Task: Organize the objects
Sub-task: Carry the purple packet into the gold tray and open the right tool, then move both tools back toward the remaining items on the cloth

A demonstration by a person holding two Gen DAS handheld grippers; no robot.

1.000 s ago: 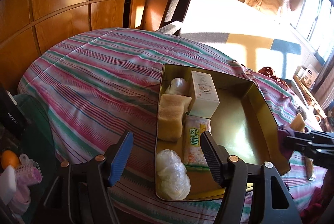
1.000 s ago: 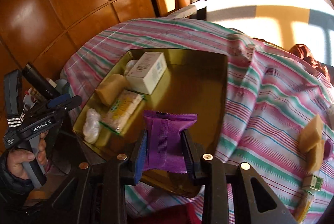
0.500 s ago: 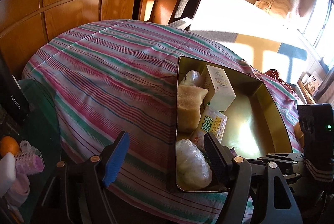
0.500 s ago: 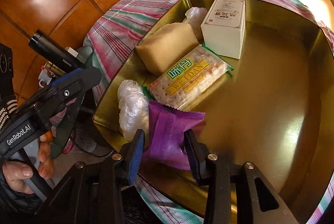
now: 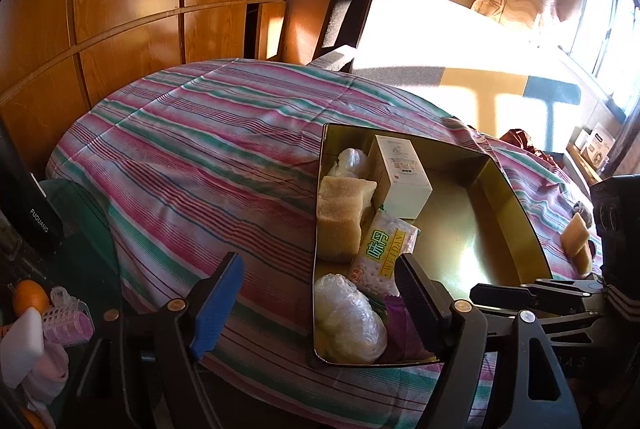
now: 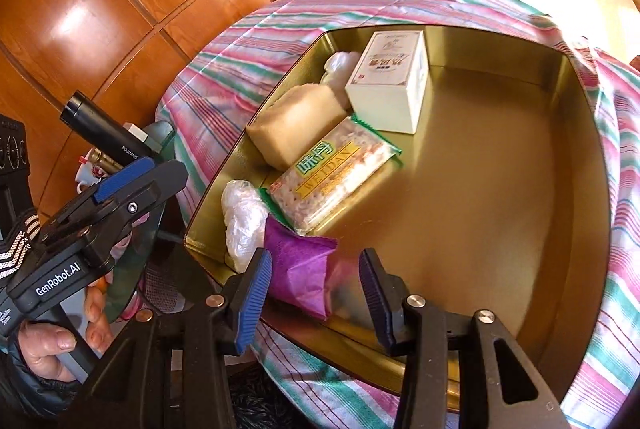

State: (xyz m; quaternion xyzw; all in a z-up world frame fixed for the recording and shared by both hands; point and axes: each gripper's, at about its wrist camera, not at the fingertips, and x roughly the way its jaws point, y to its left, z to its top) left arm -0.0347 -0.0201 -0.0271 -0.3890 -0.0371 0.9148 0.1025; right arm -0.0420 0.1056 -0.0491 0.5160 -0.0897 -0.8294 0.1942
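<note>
A gold metal tray (image 6: 500, 197) sits on the striped tablecloth (image 5: 192, 165). It holds a white box (image 6: 390, 85), a tan sponge block (image 6: 294, 125), a Weidan cracker pack (image 6: 332, 177) and clear plastic bundles (image 6: 242, 221). A purple packet (image 6: 302, 269) lies in the tray's near corner. My right gripper (image 6: 316, 293) is open around it, jaws apart from its sides. My left gripper (image 5: 316, 301) is open and empty above the tray's near left edge (image 5: 316, 229). The purple packet (image 5: 396, 317) shows partly behind a left finger.
Two tan blocks (image 5: 576, 241) lie on the cloth right of the tray. A glass side table (image 5: 80, 261) at the left holds an orange, hair rollers and a black flask (image 5: 36, 217). A dark chair (image 5: 348, 9) stands behind the table.
My right gripper lowered the purple packet into the tray's near corner and opened, letting it go. The left gripper stayed open and shifted slightly.
</note>
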